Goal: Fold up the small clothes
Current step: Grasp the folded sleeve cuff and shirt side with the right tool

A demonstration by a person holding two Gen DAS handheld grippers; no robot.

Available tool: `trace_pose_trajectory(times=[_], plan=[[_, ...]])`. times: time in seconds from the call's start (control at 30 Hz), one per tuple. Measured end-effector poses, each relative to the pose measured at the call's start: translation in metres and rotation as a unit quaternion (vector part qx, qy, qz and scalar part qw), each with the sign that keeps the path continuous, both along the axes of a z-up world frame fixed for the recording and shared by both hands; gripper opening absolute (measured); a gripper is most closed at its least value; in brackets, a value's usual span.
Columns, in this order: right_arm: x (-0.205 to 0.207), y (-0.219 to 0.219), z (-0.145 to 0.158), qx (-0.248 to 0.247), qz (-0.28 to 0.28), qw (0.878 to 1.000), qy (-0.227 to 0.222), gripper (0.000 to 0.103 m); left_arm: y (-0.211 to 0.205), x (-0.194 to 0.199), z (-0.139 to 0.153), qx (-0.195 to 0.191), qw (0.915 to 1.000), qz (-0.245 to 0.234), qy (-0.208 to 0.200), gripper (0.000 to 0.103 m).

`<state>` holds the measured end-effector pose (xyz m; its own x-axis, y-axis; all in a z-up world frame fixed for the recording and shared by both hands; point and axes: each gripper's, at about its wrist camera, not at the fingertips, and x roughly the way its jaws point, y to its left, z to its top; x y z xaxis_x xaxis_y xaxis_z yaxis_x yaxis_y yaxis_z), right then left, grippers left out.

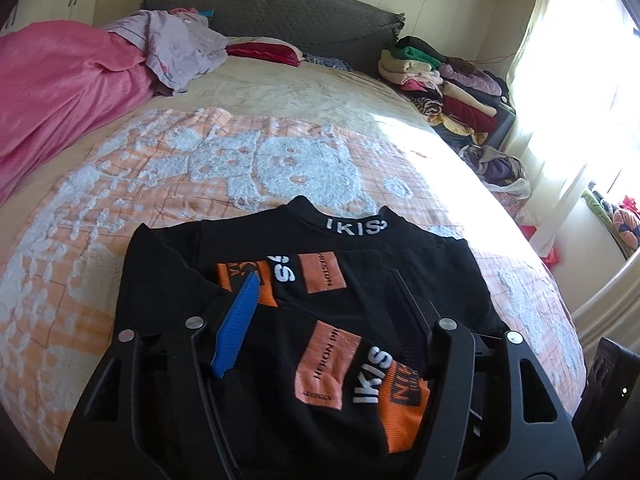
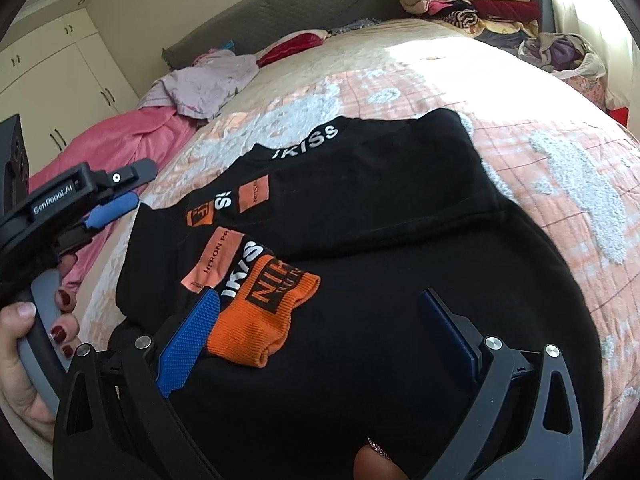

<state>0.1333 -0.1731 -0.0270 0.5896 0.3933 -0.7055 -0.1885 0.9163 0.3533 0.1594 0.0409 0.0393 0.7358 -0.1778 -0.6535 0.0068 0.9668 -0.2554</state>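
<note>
A small black shirt [image 1: 360, 280] with white "IKISS" lettering and orange patches lies flat on the bed, collar away from me, both sleeves folded across its front. It also shows in the right wrist view [image 2: 400, 220]. My left gripper [image 1: 324, 292] is open just above the shirt's left side, its blue pad [image 1: 236, 328] over the folded sleeve. It shows at the left of the right wrist view [image 2: 116, 196], held by a hand. My right gripper [image 2: 320, 316] is open over the shirt's lower part, with the orange cuff [image 2: 264, 316] next to its left pad.
The bed has an orange and white bedspread [image 1: 200, 168]. A pink blanket [image 1: 60, 92] and a lilac garment [image 1: 184, 48] lie at the far left. Stacks of folded clothes [image 1: 440, 76] sit at the far right by a bright curtained window [image 1: 580, 92].
</note>
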Motion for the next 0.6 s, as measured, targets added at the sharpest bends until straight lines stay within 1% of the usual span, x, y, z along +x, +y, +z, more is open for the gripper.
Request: trace_pose_trajectory(times=[0.03,0.1,0.13,0.17,0.2,0.23,0.27,0.33,0.37,0.4,0.43,0.5,0.6], plan=[[0.004,0.006,-0.004,-0.004,0.005,1.000,0.004,0.098,0.003,0.001,-0.002,0.005,1.0000,0.007,-0.001,0.063],[0.011,0.015,-0.011,-0.009,0.008,1.000,0.014,0.095,0.009,0.003,-0.006,0.010,0.9998,0.016,-0.005,0.068],[0.014,0.019,-0.015,-0.010,0.008,1.000,0.021,0.083,0.013,0.004,-0.007,0.011,0.9997,0.021,-0.006,0.069],[0.018,0.022,-0.018,-0.010,0.005,0.999,0.030,0.073,0.018,0.004,-0.009,0.014,0.9995,0.029,-0.005,0.070],[0.019,0.025,-0.021,-0.009,0.002,0.999,0.034,0.070,0.020,0.004,-0.011,0.020,0.9992,0.035,-0.006,0.071],[0.021,0.027,-0.022,-0.010,0.003,0.999,0.031,0.065,0.023,0.003,-0.012,0.026,0.9989,0.039,-0.006,0.072],[0.021,0.030,-0.023,-0.013,0.003,1.000,0.028,0.054,0.026,0.003,-0.012,0.028,0.9988,0.040,-0.006,0.072],[0.022,0.034,-0.023,-0.018,0.002,1.000,0.023,0.044,0.033,0.003,-0.013,0.023,0.9988,0.042,-0.005,0.072],[0.022,0.035,-0.023,-0.021,-0.001,1.000,0.019,0.038,0.036,0.003,-0.013,0.020,0.9988,0.045,-0.004,0.072],[0.021,0.035,-0.022,-0.021,-0.004,1.000,0.014,0.031,0.040,0.002,-0.012,0.019,0.9985,0.051,-0.006,0.072],[0.021,0.035,-0.021,-0.018,-0.006,1.000,0.012,0.017,0.044,0.001,-0.012,0.019,0.9983,0.055,-0.008,0.072],[0.020,0.035,-0.017,-0.012,-0.009,1.000,0.002,0.014,0.052,0.000,-0.011,0.020,0.9976,0.066,-0.008,0.072],[0.019,0.039,-0.008,-0.011,0.000,1.000,-0.018,0.011,0.063,-0.003,-0.011,0.008,0.9968,0.080,-0.008,0.073]])
